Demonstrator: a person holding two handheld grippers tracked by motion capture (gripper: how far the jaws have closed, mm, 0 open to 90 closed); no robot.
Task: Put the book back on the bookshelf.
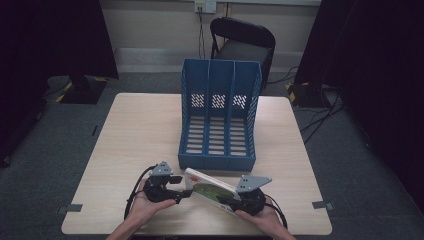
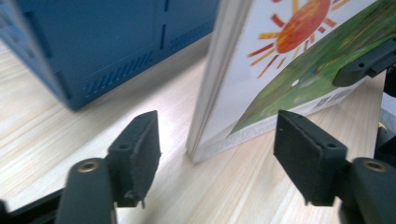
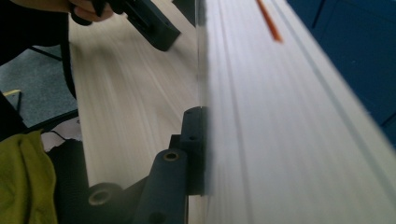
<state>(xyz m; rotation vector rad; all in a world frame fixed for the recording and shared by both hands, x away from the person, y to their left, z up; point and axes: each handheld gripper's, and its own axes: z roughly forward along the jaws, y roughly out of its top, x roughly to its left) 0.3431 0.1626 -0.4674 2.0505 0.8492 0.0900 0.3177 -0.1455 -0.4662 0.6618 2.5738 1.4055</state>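
A picture book (image 1: 207,192) with a sun and green grass on its cover (image 2: 289,70) stands on its long edge near the table's front, just in front of the blue three-slot file holder (image 1: 218,120). My right gripper (image 1: 227,202) is shut on the book's right end. In the right gripper view one pad presses flat on the cover, the page block (image 3: 289,130) hiding the other. My left gripper (image 2: 219,158) is open. The book's lower left corner lies between its pads, touching neither. From above, the left gripper (image 1: 186,194) sits at the book's left end.
The file holder's blue wall (image 2: 107,42) is close behind the book. The wooden table (image 1: 145,130) lies bare on both sides of the holder. A black chair (image 1: 242,42) stands behind the far edge. Yellow-green cloth (image 3: 23,182) lies off the table's near side.
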